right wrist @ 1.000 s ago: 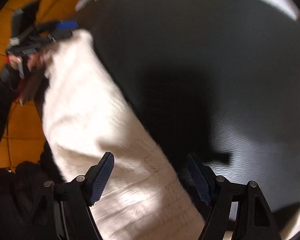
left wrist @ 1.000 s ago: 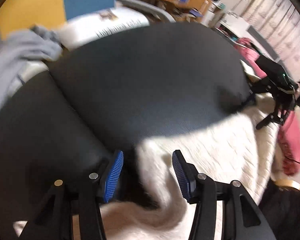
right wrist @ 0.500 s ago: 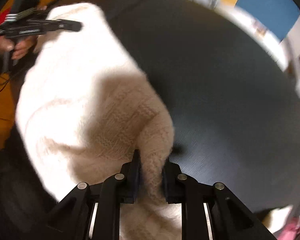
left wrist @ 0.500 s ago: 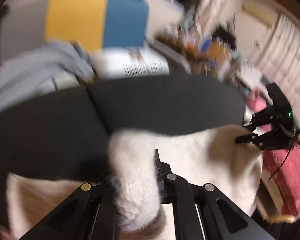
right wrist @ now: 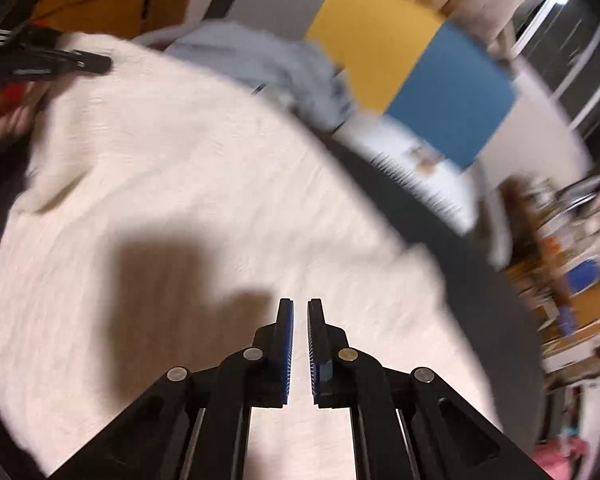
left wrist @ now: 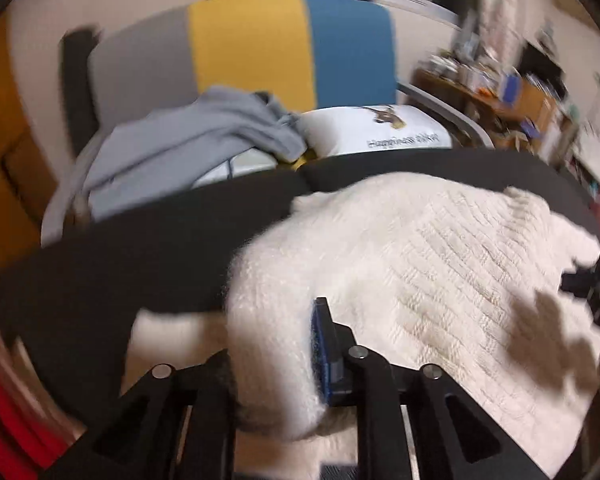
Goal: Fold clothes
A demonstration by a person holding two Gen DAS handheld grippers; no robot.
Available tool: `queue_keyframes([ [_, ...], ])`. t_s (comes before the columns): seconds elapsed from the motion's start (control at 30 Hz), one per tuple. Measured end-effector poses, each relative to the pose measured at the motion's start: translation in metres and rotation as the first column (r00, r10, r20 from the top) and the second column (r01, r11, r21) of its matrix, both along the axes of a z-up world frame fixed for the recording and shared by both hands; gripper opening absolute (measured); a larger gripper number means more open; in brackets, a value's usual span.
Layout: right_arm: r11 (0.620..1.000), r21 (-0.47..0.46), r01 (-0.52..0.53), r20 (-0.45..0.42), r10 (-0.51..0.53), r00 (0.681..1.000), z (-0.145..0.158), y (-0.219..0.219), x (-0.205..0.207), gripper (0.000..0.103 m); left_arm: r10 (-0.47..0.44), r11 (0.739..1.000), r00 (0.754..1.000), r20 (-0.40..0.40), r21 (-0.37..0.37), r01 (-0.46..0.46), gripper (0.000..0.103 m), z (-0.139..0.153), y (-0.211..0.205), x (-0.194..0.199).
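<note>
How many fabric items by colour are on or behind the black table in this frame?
Cream-white: 1, the knit sweater on the black table, pinched by the left gripper.
Grey-blue: 1, the crumpled garment behind the table.
White, printed: 1, the pillow beside it.
Total: 3. The right gripper is nearly closed above the sweater.

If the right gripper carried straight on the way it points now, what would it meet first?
Most likely the white knit sweater, which fills the view just beyond the right gripper; blur leaves the gap unclear.
</note>
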State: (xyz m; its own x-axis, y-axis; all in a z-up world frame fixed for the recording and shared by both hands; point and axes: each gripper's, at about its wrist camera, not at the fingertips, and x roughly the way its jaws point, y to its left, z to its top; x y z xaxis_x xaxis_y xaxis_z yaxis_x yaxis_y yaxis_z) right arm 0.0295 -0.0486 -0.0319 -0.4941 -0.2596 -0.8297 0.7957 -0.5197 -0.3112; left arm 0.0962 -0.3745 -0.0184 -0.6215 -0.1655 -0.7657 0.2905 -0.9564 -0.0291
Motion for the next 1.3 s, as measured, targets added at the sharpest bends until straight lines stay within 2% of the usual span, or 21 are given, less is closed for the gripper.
queue_keyframes([
  [0.07, 1.0, 0.017, 0.009, 0.039, -0.01, 0.999, -0.015, 0.013, 0.007, 0.018, 0.073, 0.993, 0.995, -0.062, 0.101, -0.067, 0.02, 0.007, 0.01, 0.028],
  [0.13, 0.998, 0.04, 0.039, 0.052, -0.041, 0.998, -0.028, 0.032, 0.007, 0.052, 0.069, 0.984, 0.992, -0.105, 0.171, -0.05, 0.023, 0.006, 0.023, 0.043],
  [0.17, 0.998, 0.033, 0.059, 0.075, -0.062, 0.995, -0.031, 0.043, 0.004, 0.057, 0.043, 0.983, 0.992, -0.118, 0.184, -0.021, 0.024, 0.005, 0.033, 0.053],
  [0.23, 0.994, 0.004, 0.106, 0.137, -0.106, 0.985, -0.033, 0.066, -0.003, 0.058, -0.039, 0.982, 0.991, -0.125, 0.178, 0.061, 0.026, 0.002, 0.058, 0.072],
  [0.33, 0.966, -0.095, 0.241, 0.337, -0.197, 0.921, -0.037, 0.1, 0.014, 0.06, -0.172, 0.976, 0.983, -0.069, 0.12, 0.179, 0.027, -0.012, 0.109, 0.06],
  [0.4, 0.961, -0.12, 0.249, 0.38, -0.187, 0.906, -0.036, 0.116, 0.037, 0.064, -0.238, 0.969, 0.971, -0.012, 0.073, 0.238, 0.027, -0.023, 0.134, 0.056],
  [0.47, 0.971, -0.099, 0.216, 0.406, -0.158, 0.9, -0.036, 0.119, 0.074, 0.071, -0.257, 0.966, 0.965, 0.05, 0.019, 0.256, 0.028, -0.039, 0.145, 0.051],
  [0.5, 0.975, -0.092, 0.204, 0.433, -0.145, 0.89, -0.036, 0.119, 0.089, 0.08, -0.244, 0.969, 0.967, 0.068, -0.01, 0.245, 0.028, -0.044, 0.147, 0.053],
  [0.53, 0.982, -0.086, 0.171, 0.475, -0.11, 0.873, -0.037, 0.117, 0.107, 0.092, -0.221, 0.975, 0.973, 0.059, -0.011, 0.222, 0.028, -0.043, 0.142, 0.055],
  [0.6, 0.993, -0.082, 0.086, 0.568, -0.024, 0.822, -0.038, 0.112, 0.144, 0.1, -0.156, 0.987, 0.988, -0.003, 0.039, 0.156, 0.028, -0.031, 0.122, 0.064],
  [0.67, 0.99, -0.126, 0.064, 0.653, 0.034, 0.756, -0.032, 0.108, 0.158, 0.099, -0.086, 0.991, 0.994, -0.061, 0.093, 0.091, 0.029, -0.019, 0.102, 0.072],
  [0.73, 0.982, -0.178, 0.059, 0.727, 0.09, 0.681, -0.025, 0.106, 0.166, 0.091, -0.012, 0.988, 0.993, -0.115, 0.15, 0.03, 0.029, -0.007, 0.081, 0.08],
  [0.77, 0.975, -0.213, 0.062, 0.73, 0.117, 0.673, -0.016, 0.103, 0.163, 0.091, 0.026, 0.984, 0.99, -0.141, 0.179, 0.0, 0.029, -0.001, 0.071, 0.084],
  [0.8, 0.963, -0.261, 0.068, 0.693, 0.138, 0.707, -0.002, 0.1, 0.154, 0.091, 0.064, 0.98, 0.985, -0.16, 0.198, -0.032, 0.029, 0.004, 0.06, 0.089],
  [0.83, 0.948, -0.309, 0.082, 0.636, 0.141, 0.759, 0.014, 0.096, 0.139, 0.091, 0.103, 0.976, 0.979, -0.174, 0.207, -0.065, 0.029, 0.007, 0.049, 0.096],
  [0.9, 0.92, -0.376, 0.114, 0.543, 0.12, 0.831, 0.032, 0.085, 0.102, 0.092, 0.151, 0.975, 0.973, -0.176, 0.186, -0.118, 0.03, 0.011, 0.033, 0.101],
  [0.93, 0.908, -0.401, 0.123, 0.492, 0.1, 0.865, 0.038, 0.075, 0.079, 0.092, 0.172, 0.975, 0.97, -0.174, 0.17, -0.142, 0.03, 0.013, 0.027, 0.102],
  [0.97, 0.905, -0.407, 0.126, 0.461, 0.085, 0.883, 0.041, 0.063, 0.052, 0.092, 0.192, 0.974, 0.966, -0.172, 0.153, -0.166, 0.03, 0.015, 0.02, 0.104],
  [1.07, 0.918, -0.377, 0.126, 0.426, 0.051, 0.903, 0.038, 0.013, -0.015, 0.092, 0.261, 0.954, 0.954, -0.146, 0.188, -0.232, 0.037, 0.017, -0.011, 0.109],
  [1.17, 0.934, -0.346, 0.087, 0.424, 0.073, 0.903, 0.027, -0.033, -0.054, 0.092, 0.346, 0.933, 0.937, -0.052, 0.123, -0.338, 0.037, 0.006, -0.041, 0.109],
  [1.3, 0.954, -0.298, 0.015, 0.408, 0.113, 0.906, 0.011, -0.087, -0.079, 0.092, 0.263, 0.964, 0.96, 0.096, 0.014, -0.265, 0.042, -0.026, -0.038, 0.09],
])
